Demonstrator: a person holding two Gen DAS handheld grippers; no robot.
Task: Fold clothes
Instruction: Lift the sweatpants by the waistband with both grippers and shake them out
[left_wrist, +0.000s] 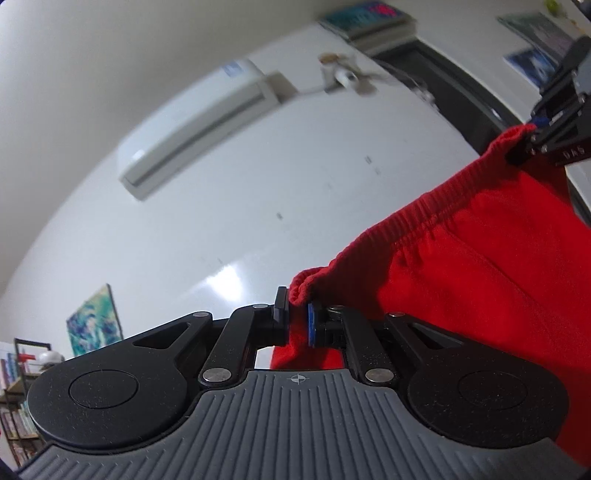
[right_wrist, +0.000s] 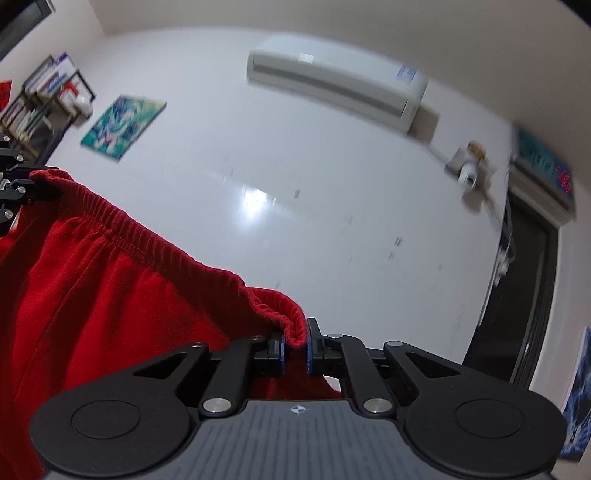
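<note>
A pair of red shorts (left_wrist: 480, 266) with a gathered elastic waistband hangs in the air, stretched between both grippers. My left gripper (left_wrist: 297, 321) is shut on one end of the waistband. The right gripper (left_wrist: 532, 138) shows at the upper right of the left wrist view, pinching the other end. In the right wrist view my right gripper (right_wrist: 295, 345) is shut on the waistband corner of the red shorts (right_wrist: 92, 288), and the left gripper (right_wrist: 33, 188) holds the far end at the left edge. The lower part of the shorts is hidden below the frames.
Both cameras point upward at a white wall. An air conditioner (right_wrist: 336, 81) hangs high on it, with a small white camera (right_wrist: 469, 173) beside it. A dark doorway (right_wrist: 517, 295) is at the right, a painting (right_wrist: 122, 125) and a bookshelf (right_wrist: 40, 110) at the left.
</note>
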